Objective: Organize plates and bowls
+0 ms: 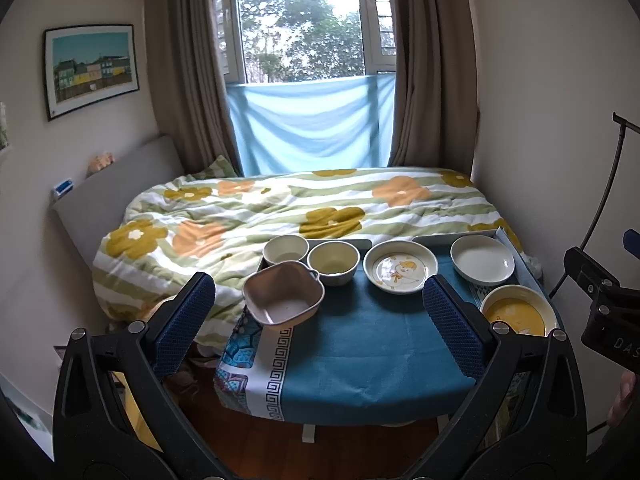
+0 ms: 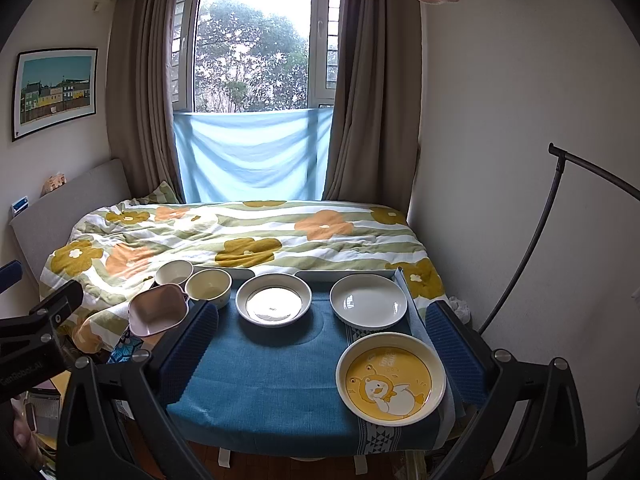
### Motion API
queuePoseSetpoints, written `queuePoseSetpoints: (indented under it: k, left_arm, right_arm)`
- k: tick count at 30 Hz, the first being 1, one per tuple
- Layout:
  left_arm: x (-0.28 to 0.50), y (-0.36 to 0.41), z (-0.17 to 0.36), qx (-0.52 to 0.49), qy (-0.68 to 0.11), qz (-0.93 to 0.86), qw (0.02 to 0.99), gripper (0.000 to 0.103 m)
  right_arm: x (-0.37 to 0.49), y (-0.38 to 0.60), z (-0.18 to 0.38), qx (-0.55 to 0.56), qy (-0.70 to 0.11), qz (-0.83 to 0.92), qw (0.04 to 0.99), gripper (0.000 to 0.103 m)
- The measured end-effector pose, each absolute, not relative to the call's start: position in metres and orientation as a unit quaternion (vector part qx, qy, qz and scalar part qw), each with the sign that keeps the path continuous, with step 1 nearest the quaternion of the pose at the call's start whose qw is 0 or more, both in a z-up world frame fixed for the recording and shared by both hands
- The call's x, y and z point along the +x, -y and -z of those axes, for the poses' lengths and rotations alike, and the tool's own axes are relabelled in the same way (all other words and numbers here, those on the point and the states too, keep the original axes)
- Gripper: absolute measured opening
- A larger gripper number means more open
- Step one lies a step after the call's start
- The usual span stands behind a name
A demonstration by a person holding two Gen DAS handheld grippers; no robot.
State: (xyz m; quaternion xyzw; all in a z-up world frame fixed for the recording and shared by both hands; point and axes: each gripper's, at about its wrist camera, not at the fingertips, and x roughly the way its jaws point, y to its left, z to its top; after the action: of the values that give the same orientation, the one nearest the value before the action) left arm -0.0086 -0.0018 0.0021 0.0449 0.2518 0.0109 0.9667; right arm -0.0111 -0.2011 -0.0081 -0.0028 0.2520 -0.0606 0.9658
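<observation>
On a small table with a blue cloth point(image 1: 360, 352) point(image 2: 272, 376) stand a pink squarish bowl point(image 1: 283, 298) point(image 2: 158, 310), a white bowl point(image 1: 285, 250) point(image 2: 174, 272), a cream bowl point(image 1: 333, 262) point(image 2: 208, 287), a duck-print plate point(image 1: 400, 266) point(image 2: 273, 299), a plain white plate point(image 1: 482, 259) point(image 2: 368, 300) and a yellow duck plate point(image 1: 516, 311) point(image 2: 391, 379). My left gripper point(image 1: 319, 312) is open and empty, held back from the table's front. My right gripper point(image 2: 322, 338) is open and empty, above the table's front; it also shows at the right edge of the left wrist view point(image 1: 600, 300).
A bed with a flowered quilt point(image 1: 280, 216) point(image 2: 240, 240) lies just behind the table. A window with brown curtains point(image 1: 188, 80) is at the back. A wall point(image 2: 520, 160) and a black curved stand point(image 2: 532, 240) are on the right. Wooden floor point(image 1: 320, 452) shows below.
</observation>
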Motion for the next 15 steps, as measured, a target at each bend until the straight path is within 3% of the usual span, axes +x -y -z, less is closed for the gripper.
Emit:
queuePoseSetpoints:
  k: [15]
  left_arm:
    - [-0.0079, 0.0017, -0.0026, 0.044, -0.252, -0.011, 0.967, 0.103]
  right_arm:
    - [-0.0098, 0.1998, 0.0080, -0.002, -0.252, 0.061, 0.966, 0.103]
